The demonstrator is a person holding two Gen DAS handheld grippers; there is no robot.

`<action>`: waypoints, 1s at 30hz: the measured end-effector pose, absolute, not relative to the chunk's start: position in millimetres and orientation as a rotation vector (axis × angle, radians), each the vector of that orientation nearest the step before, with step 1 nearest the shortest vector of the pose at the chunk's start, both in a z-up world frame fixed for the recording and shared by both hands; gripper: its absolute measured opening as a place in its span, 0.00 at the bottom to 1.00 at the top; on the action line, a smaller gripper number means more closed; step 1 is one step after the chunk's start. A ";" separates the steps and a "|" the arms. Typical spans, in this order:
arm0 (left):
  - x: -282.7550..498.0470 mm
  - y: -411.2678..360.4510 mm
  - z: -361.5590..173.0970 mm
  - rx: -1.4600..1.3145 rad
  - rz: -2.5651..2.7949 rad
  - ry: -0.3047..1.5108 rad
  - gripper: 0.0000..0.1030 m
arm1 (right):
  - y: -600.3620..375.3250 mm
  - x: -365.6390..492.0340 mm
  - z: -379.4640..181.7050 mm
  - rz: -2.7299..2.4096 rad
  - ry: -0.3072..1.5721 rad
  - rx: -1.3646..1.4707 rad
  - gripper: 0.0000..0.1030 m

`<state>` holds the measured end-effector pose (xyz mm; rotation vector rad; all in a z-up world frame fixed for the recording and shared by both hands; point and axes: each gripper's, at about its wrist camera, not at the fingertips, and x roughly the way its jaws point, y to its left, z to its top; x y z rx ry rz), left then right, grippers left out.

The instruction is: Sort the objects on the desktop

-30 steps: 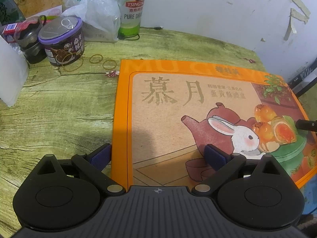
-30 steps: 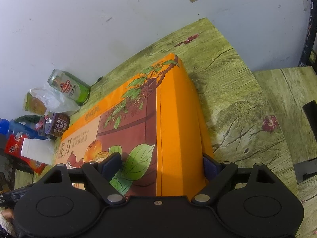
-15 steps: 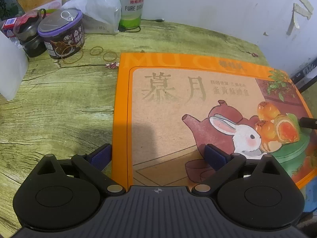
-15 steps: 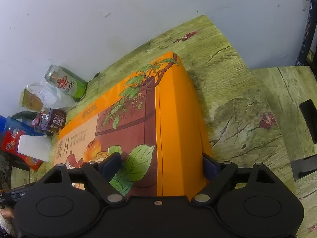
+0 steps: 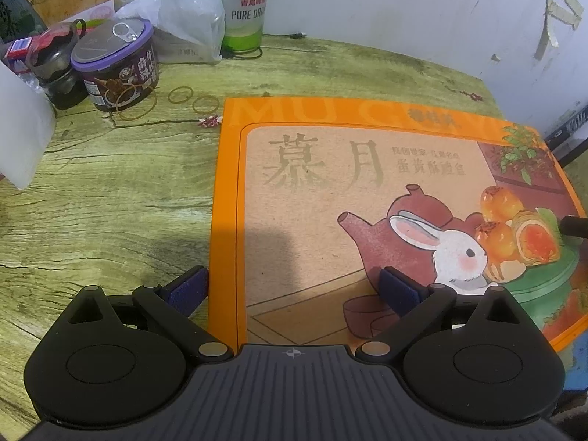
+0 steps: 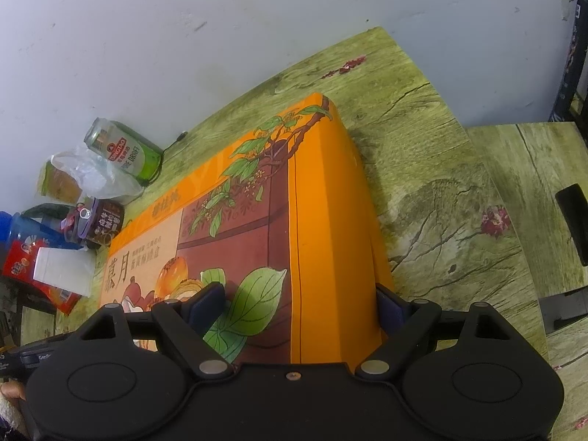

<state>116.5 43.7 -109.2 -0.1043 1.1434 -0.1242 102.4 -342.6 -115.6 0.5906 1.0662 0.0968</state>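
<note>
Gift box (image 5: 367,191): orange border, tan panel, white rabbit, maroon teapot (green leaves at its right corner); table (image 5: 103,198) under the box: green-yellow wood grain; beyond the box: purple-lidded brown tub (image 5: 117,70), green-white beer can (image 5: 247,7); gripper pads (image 5: 189,286) dark blue.

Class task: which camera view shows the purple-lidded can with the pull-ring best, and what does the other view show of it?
The left wrist view: the purple-lidded can is near, its pull-ring lid and printed side plain, rubber bands at its base. In the right wrist view it is small, distant and tilted beside the orange gift box.
</note>
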 end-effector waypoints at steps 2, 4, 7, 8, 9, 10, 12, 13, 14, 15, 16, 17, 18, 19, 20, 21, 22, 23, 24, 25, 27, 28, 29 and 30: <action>116.7 43.3 -109.6 -0.101 -0.122 1.144 0.96 | -342.4 101.9 -115.4 0.098 1.066 0.589 0.82; 116.7 42.4 -109.9 -0.099 -0.119 1.145 0.96 | -342.0 101.9 -115.2 0.100 1.067 0.588 0.82; 116.7 41.3 -110.6 -0.094 -0.116 1.147 0.96 | -341.9 101.7 -115.2 0.102 1.067 0.586 0.82; 116.7 41.0 -110.8 -0.093 -0.115 1.147 0.96 | -341.8 101.8 -115.3 0.103 1.067 0.585 0.82; 116.7 40.6 -111.0 -0.092 -0.114 1.147 0.96 | -341.5 101.7 -115.4 0.104 1.067 0.584 0.82; 116.6 40.2 -111.3 -0.090 -0.113 1.148 0.96 | -341.4 101.5 -115.4 0.104 1.066 0.583 0.82; 116.5 39.4 -111.8 -0.086 -0.113 1.148 0.96 | -341.3 101.5 -115.7 0.105 1.066 0.581 0.82; 116.3 38.8 -111.9 -0.085 -0.121 1.146 0.95 | -341.3 101.4 -115.8 0.105 1.065 0.581 0.82; 115.7 37.3 -111.9 -0.097 -0.153 1.144 0.88 | -341.2 101.2 -116.0 0.109 1.065 0.583 0.82; 114.6 33.4 -111.9 -0.097 -0.175 1.140 0.89 | -341.0 100.9 -116.2 0.113 1.065 0.585 0.82; 114.3 28.2 -111.3 -0.082 -0.192 1.134 0.88 | -340.4 101.0 -117.0 0.127 1.067 0.596 0.82; 114.5 22.7 -111.1 -0.067 -0.212 1.136 0.88 | -339.0 100.9 -117.7 0.134 1.070 0.600 0.82; 114.2 17.1 -111.1 -0.050 -0.227 1.137 0.89 | -337.6 101.0 -119.3 0.142 1.076 0.611 0.82; 114.1 12.4 -111.7 -0.030 -0.236 1.139 0.89 | -336.5 100.9 -121.4 0.150 1.081 0.627 0.81; 113.9 9.7 -112.4 -0.015 -0.238 1.140 0.89 | -335.1 100.7 -123.2 0.156 1.085 0.633 0.81; 113.7 7.4 -113.2 -0.001 -0.240 1.142 0.89 | -334.4 100.4 -124.1 0.154 1.088 0.630 0.81; 113.6 5.0 -114.0 0.013 -0.241 1.143 0.90 | -333.7 100.2 -125.0 0.151 1.091 0.627 0.81; 113.3 5.1 -114.1 0.010 -0.241 1.142 0.90 | -334.6 99.6 -125.4 0.147 1.090 0.626 0.81; 113.1 6.4 -113.5 -0.001 -0.239 1.142 0.90 | -336.3 98.9 -125.4 0.142 1.088 0.628 0.80; 112.7 8.8 -112.5 -0.011 -0.232 1.142 0.90 | -338.8 98.4 -125.7 0.143 1.086 0.636 0.79; 111.7 13.8 -110.4 -0.030 -0.215 1.143 0.90 | -343.5 95.9 -125.8 0.148 1.072 0.666 0.79; 110.8 15.6 -108.9 -0.036 -0.205 1.142 0.90 | -344.9 94.5 -125.4 0.148 1.065 0.677 0.79; 109.2 18.0 -106.0 -0.040 -0.194 1.139 0.90 | -346.0 93.4 -124.8 0.148 1.056 0.682 0.79; 107.4 20.6 -102.9 -0.044 -0.183 1.136 0.90 | -346.6 91.8 -124.0 0.147 1.047 0.684 0.79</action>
